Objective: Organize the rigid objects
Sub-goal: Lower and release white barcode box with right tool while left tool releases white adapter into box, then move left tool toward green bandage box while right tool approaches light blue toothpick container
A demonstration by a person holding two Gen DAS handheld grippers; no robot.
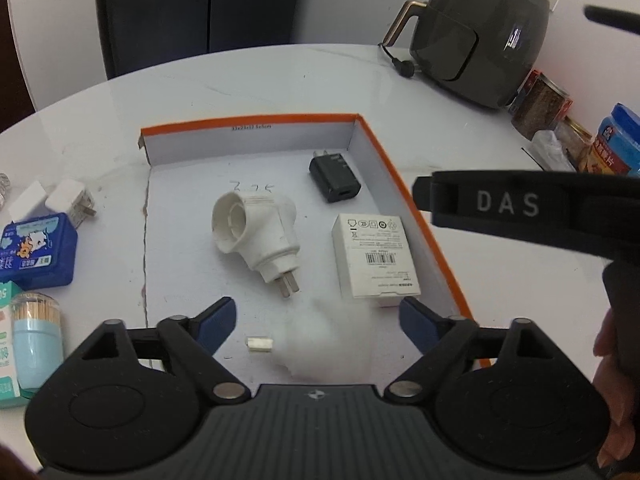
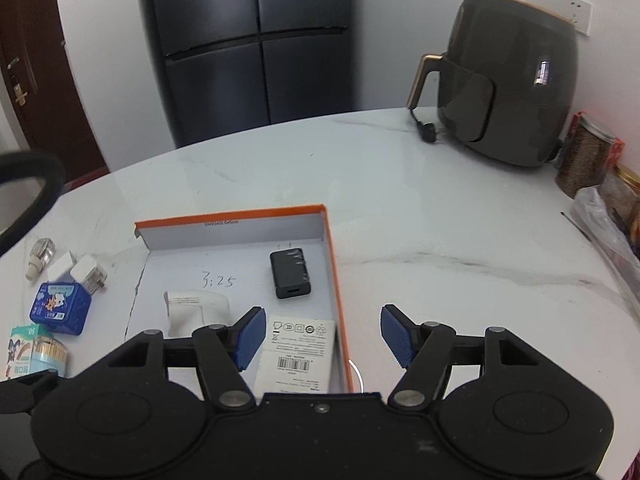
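Orange-rimmed box [image 1: 404, 184] on desk [image 1: 280, 80] holds white plug adapter [image 1: 256, 232], black charger [image 1: 335, 179], white labelled box [image 1: 374, 258]. Left claw [image 1: 316, 316] and right claw [image 2: 323, 338] both wide apart, gripping nothing.

Soft, even daylight fills both my views, throwing only faint shadows, with a pale glare smearing the box floor [image 1: 320, 332] near my left claw [image 1: 316, 322], window glints on the air fryer [image 2: 516, 92], and fisheye bending the surface [image 2: 440, 208] edges.

Two wrist views angled down, close, sharing orange-rimmed box [image 1: 404, 184]
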